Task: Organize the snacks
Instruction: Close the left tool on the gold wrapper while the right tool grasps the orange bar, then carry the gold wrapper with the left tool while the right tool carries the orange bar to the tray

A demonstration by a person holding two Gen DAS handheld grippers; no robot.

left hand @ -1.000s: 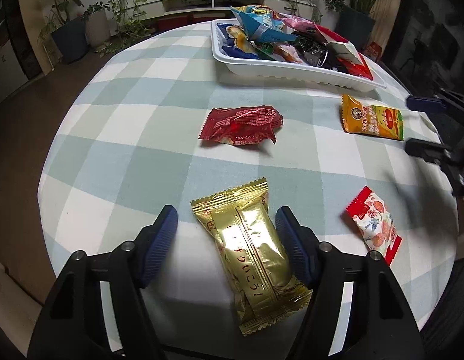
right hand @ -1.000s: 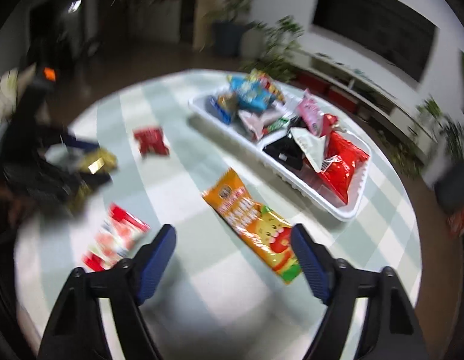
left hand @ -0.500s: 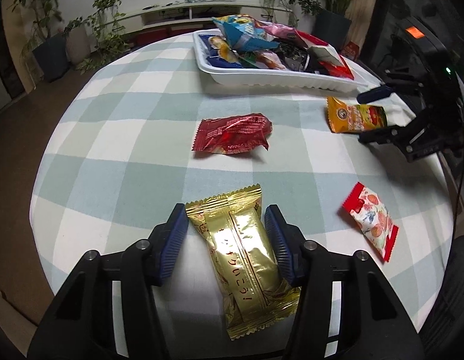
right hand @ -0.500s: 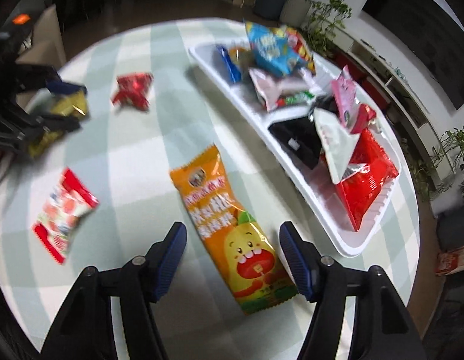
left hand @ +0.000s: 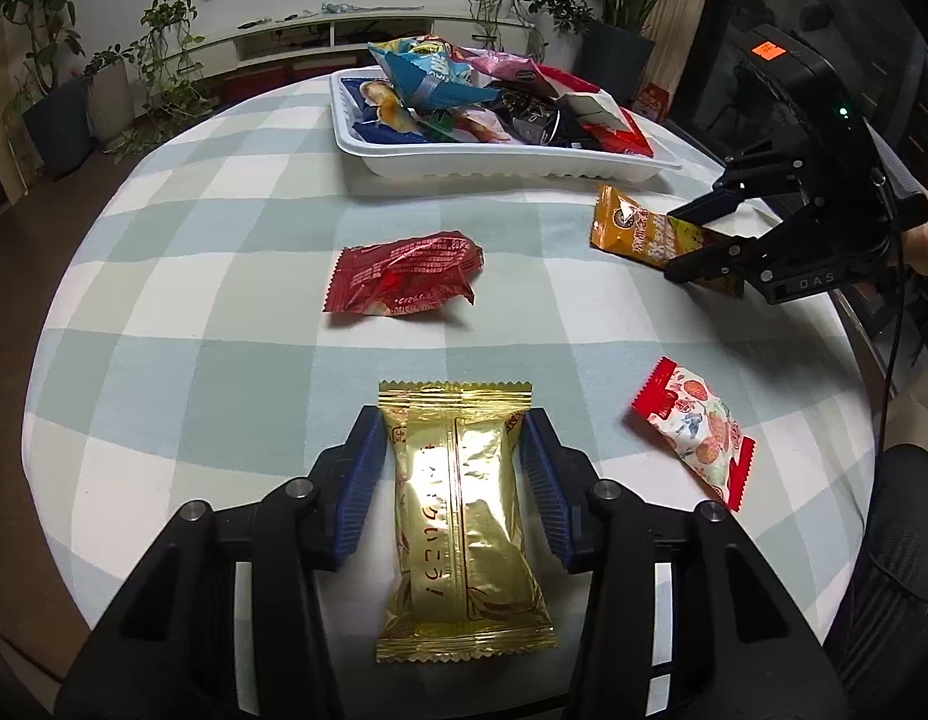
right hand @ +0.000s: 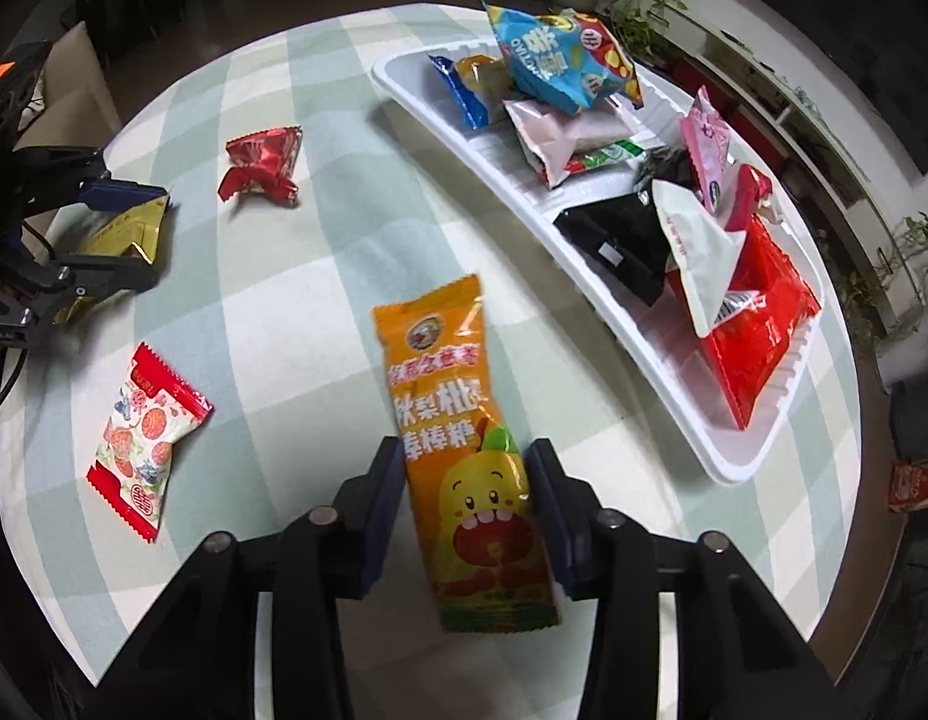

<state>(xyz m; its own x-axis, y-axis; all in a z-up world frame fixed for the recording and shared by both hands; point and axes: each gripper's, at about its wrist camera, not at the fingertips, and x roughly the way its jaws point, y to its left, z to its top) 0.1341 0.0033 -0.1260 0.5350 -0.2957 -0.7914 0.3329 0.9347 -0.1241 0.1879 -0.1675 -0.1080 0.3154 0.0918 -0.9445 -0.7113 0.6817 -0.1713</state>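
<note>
A gold packet [left hand: 458,516] lies lengthwise between my left gripper's [left hand: 451,426] blue pads [left hand: 362,468]. The jaws are closing and the pads touch both its long sides. In the right wrist view an orange fruit-candy packet [right hand: 446,372] runs between my right gripper's [right hand: 464,450] pads [right hand: 386,498], which are closing and meet its edges. Both packets rest on the checked tablecloth [left hand: 224,240]. The left wrist view shows the right gripper [left hand: 695,240] from the side, astride the orange packet [left hand: 632,228].
A white tray [left hand: 506,165] heaped with several snack bags stands at the table's far side. A crumpled red packet [left hand: 404,273] lies mid-table, and a red-and-white candy packet [left hand: 695,432] lies between the two grippers. Potted plants and a low shelf stand beyond the round table's edge.
Both pairs of jaws have narrowed from wide apart until they touch their packets. The right gripper has moved in and down over the orange packet. The gold packet now lies straight between the left pads.
</note>
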